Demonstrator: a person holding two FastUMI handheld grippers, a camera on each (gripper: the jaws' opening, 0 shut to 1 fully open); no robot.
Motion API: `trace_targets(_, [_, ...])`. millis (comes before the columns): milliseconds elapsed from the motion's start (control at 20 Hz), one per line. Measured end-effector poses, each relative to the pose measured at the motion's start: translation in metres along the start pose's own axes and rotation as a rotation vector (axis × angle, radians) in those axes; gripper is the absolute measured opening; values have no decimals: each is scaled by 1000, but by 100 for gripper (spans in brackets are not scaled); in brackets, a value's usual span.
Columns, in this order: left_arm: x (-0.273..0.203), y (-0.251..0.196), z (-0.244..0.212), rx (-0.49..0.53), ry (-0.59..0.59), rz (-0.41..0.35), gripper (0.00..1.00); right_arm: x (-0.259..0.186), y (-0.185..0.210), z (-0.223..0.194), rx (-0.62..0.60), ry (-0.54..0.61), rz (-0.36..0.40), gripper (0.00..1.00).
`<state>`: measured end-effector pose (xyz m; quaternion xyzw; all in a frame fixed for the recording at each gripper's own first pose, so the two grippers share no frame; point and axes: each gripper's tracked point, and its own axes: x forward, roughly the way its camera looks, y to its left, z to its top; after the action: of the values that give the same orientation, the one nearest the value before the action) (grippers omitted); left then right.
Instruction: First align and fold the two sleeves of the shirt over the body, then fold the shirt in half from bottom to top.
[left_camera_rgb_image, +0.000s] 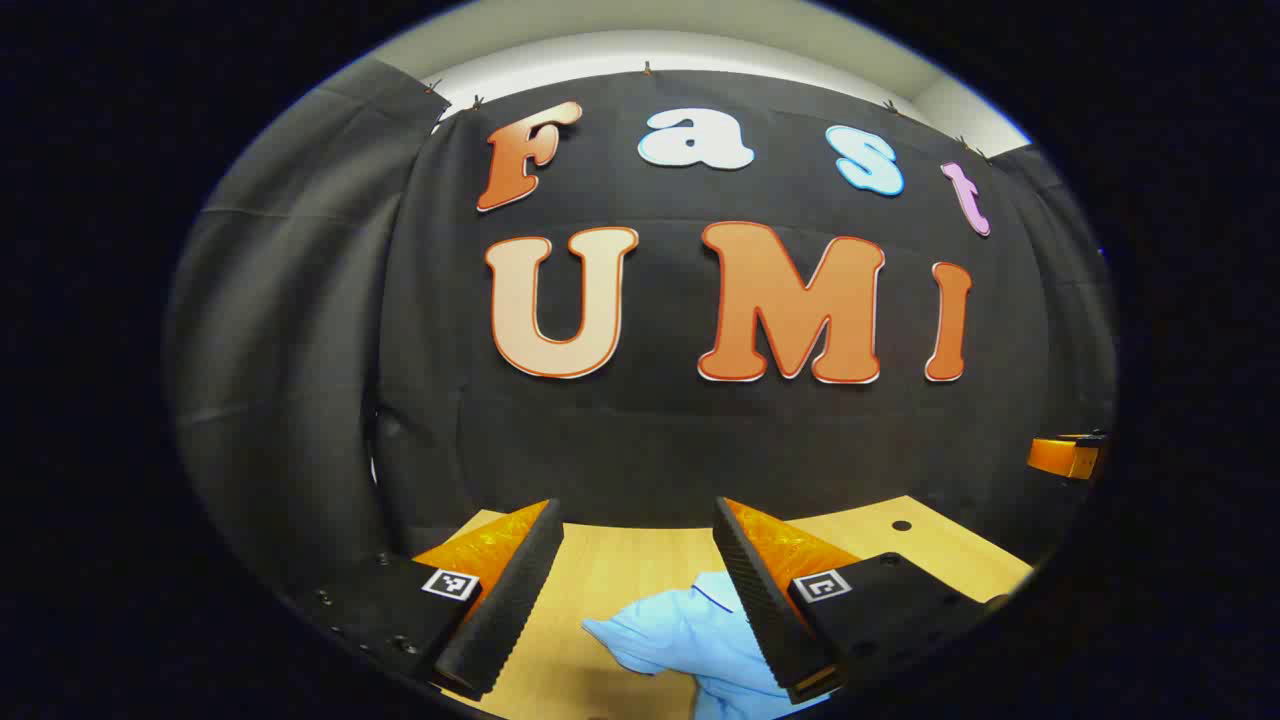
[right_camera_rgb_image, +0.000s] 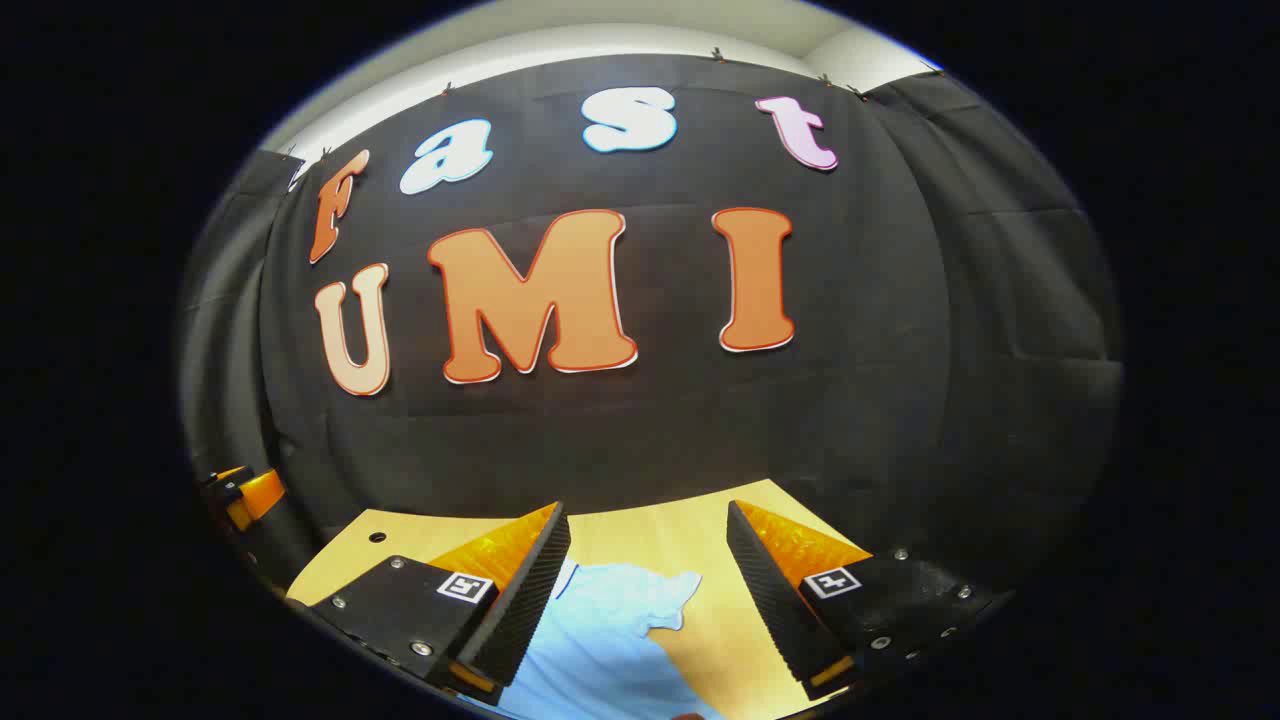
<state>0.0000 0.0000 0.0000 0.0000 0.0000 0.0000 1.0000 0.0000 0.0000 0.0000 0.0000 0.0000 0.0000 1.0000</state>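
A light blue shirt (left_camera_rgb_image: 690, 640) lies on the wooden table (left_camera_rgb_image: 600, 580), low in the left gripper view, partly behind the right-hand finger. My left gripper (left_camera_rgb_image: 635, 520) hangs open above the table, nothing between its fingers. In the right gripper view the same shirt (right_camera_rgb_image: 610, 640) spreads across the table (right_camera_rgb_image: 700, 545), one short sleeve pointing right. My right gripper (right_camera_rgb_image: 648, 520) is open above it, holding nothing. The other gripper shows at the right edge (left_camera_rgb_image: 1068, 455) of the left gripper view and at the left edge (right_camera_rgb_image: 245, 497) of the right gripper view.
The black cloth wall (left_camera_rgb_image: 640, 430) stands close behind the table's far edge. A small dark hole (left_camera_rgb_image: 901, 525) marks the table top at the right, seen too as a hole (right_camera_rgb_image: 377, 537) at the left in the right gripper view.
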Motion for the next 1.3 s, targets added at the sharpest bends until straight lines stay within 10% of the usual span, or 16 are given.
trace_targets(1300, [43, -9, -12, -37, 90, 0, 98, 65, -13, -64, -19, 371, 14, 97])
